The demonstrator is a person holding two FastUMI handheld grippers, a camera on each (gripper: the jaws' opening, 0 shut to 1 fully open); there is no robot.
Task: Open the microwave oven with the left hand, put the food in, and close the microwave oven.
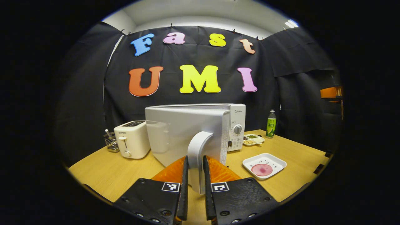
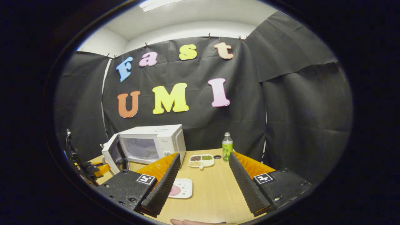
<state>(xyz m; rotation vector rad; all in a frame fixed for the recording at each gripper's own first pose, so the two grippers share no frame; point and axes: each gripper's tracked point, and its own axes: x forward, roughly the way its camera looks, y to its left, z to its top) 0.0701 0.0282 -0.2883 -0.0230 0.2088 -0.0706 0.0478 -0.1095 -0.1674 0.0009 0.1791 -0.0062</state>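
Microwave, white boxy metal (image 2: 151,143), sits rear-left on table w/ door (image 1: 184,137) part open. Left gripper (image 1: 196,175) clamps door's curved white handle (image 1: 197,156); right gripper (image 2: 203,184) spread, empty. We advise swinging along hinge arc, w/o yanking, until the white square food plate (image 1: 264,165) fits.

Left gripper (image 1: 196,175) is clamped tight, both fingers pinching the door handle (image 1: 197,156). Right gripper (image 2: 204,178) hangs spread wide above the table, gripping nothing.

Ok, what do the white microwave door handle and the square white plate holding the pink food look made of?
The curved white door handle looks like smooth moulded plastic, with a soft satin sheen. The square white plate looks like glazed ceramic or melamine; its glossy rim leaves that open.
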